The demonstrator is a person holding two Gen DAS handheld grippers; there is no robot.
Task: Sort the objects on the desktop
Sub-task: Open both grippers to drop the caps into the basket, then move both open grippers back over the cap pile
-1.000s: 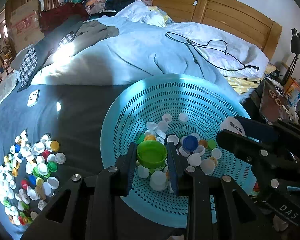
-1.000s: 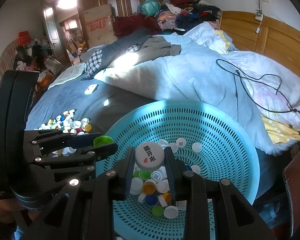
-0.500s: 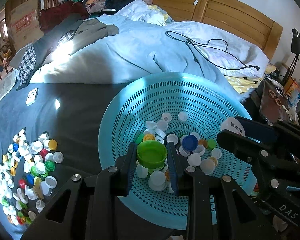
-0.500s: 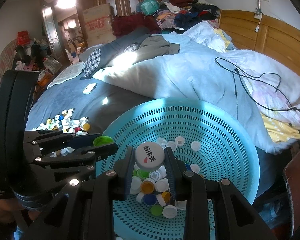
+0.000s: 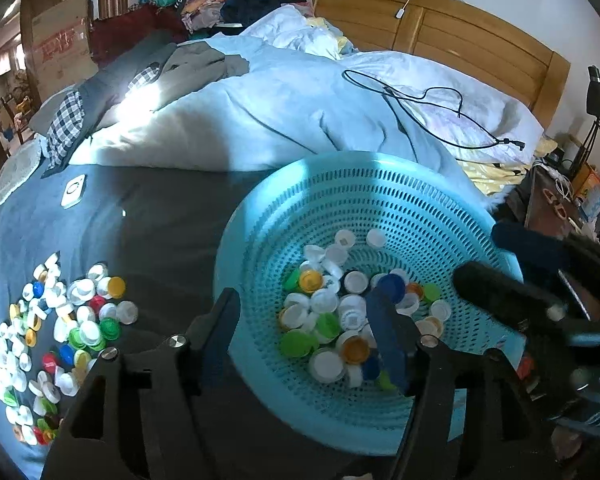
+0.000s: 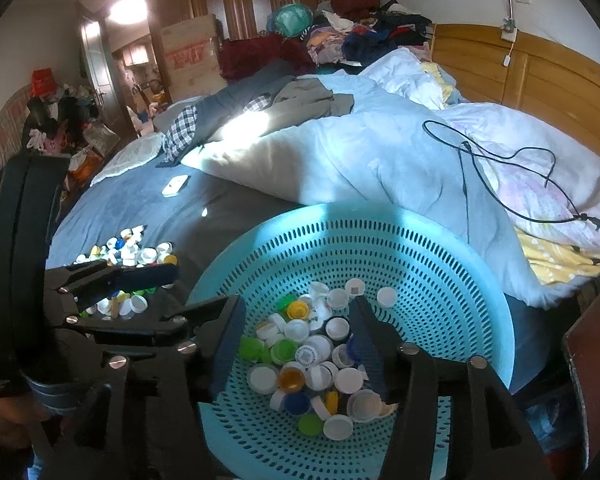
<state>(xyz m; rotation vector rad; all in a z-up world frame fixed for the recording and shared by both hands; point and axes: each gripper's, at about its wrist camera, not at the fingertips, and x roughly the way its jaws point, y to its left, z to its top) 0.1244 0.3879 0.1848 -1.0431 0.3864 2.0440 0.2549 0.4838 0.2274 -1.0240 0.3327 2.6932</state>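
Showing both grippers poised over the turquoise basket (image 5: 380,184), which rests on the bed (image 5: 160,220) and serves as landmark. Left gripper (image 5: 308,332): jaws spread wide, nothing between them; its left finger lies outside the basket's near-left rim, its right finger over the cap heap. Right gripper (image 6: 296,340): jaws likewise spread wide and empty, both fingers above the basket floor, straddling the heap. Bottle caps in the basket (image 6: 312,360): a loose mound of white, green, orange and blue caps on the basket floor, directly ahead of and below both pairs of fingers. Round and squat, the caps have no long axis to align with; only the jaw span across a rim matters. Loose caps on the bed (image 5: 56,328): a second scatter well to the left of the basket, on the left gripper's side. Judged from position, the right gripper sits more squarely over the mound, while the left gripper is nearer the outside scatter.
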